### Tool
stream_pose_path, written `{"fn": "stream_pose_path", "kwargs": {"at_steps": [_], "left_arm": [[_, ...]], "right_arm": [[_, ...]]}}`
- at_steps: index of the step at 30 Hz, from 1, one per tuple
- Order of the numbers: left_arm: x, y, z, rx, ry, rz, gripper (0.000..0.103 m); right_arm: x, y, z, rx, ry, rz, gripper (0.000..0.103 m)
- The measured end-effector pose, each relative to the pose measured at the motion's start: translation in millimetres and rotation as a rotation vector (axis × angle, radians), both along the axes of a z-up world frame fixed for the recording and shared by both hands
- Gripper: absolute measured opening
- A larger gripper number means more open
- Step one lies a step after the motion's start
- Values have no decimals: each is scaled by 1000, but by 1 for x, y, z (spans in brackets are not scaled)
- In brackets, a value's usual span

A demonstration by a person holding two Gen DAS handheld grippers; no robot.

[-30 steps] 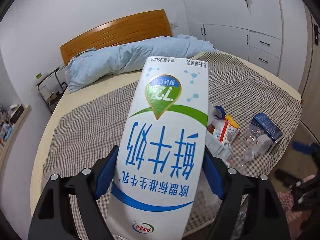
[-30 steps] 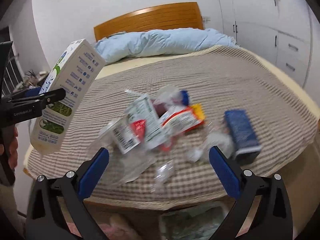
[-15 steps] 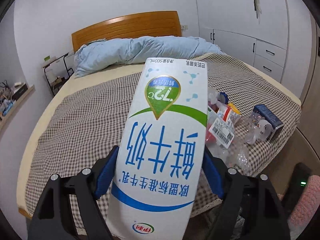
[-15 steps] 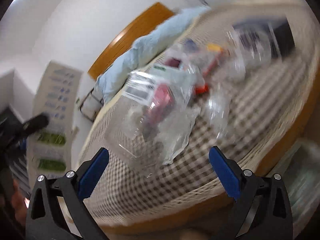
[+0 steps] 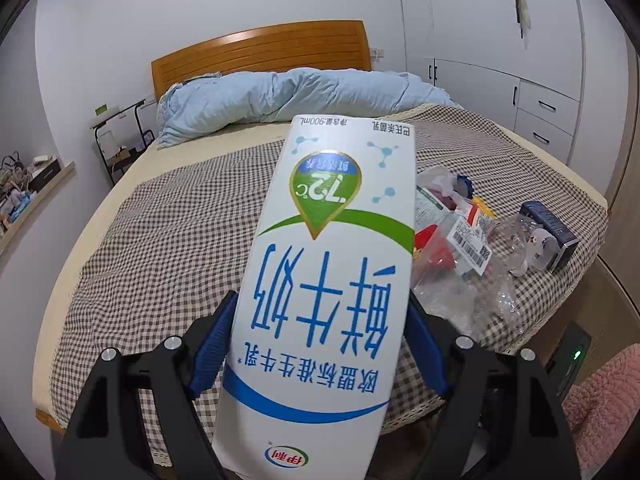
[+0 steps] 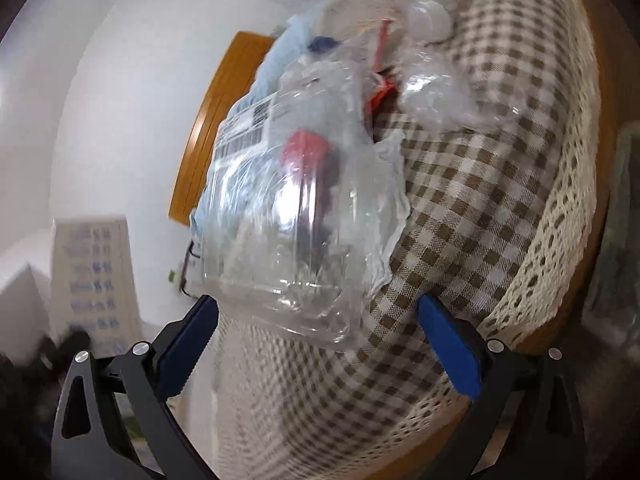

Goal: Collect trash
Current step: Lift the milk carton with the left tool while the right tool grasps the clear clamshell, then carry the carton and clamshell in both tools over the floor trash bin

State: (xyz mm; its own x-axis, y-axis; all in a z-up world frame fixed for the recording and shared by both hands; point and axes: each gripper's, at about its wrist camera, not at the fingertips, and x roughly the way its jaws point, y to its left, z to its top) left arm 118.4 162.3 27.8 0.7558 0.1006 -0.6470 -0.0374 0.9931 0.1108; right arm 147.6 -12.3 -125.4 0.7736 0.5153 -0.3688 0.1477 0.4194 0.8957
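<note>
The left gripper (image 5: 320, 354) clamps the milk carton (image 5: 328, 280) above the bed's foot edge. The right gripper (image 6: 318, 334), jaws wide, flanks a clear plastic container (image 6: 296, 216) near that edge.

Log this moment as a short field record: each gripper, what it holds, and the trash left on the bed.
left gripper: shut on milk carton, held with its print upside down in the view
right gripper: jaws open, holding nothing, close in front of clear plastic container
surface: bed with checked cover
remaining trash: clear plastic container with barcode label, crumpled clear wrap, dark blue box
image quality: right wrist view is motion-blurred
</note>
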Motion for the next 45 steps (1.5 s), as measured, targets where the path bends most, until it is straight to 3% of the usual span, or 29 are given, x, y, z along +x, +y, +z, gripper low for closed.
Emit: {"fn": "stream_pose_path", "kwargs": {"at_steps": [7,9,13,18,20,24,27,35,45], "left_arm": [[2,4,-5,-14,10,-11,76],[1,4,-4,-20,2,-16,76],[-1,4,-3,-21,-6,-22,76],[-3,8,-4,-39,-6,-17,76],[-4,10,-5,-36,-3,-18,76],[-4,14,-3,-39,-7,-10,76],[-5,16,-2,-51,-13,-7,76],[-11,14,-2,-50,-21,-15,76],[-15,-6,4,-38,-40,-48,76]], "right_arm": [[3,-12,9,81,35,29,88],[4,-14,15,116,10,57,60],[6,-8,23,110,20,61,61],[42,10,22,114,33,74,57],[45,10,35,64,-8,103,49],[49,13,75,-141,-107,132,33],[54,10,96,-251,-164,143,29],[45,2,153,-713,-379,168,25],[27,-32,123,-765,-433,191,23]]}}
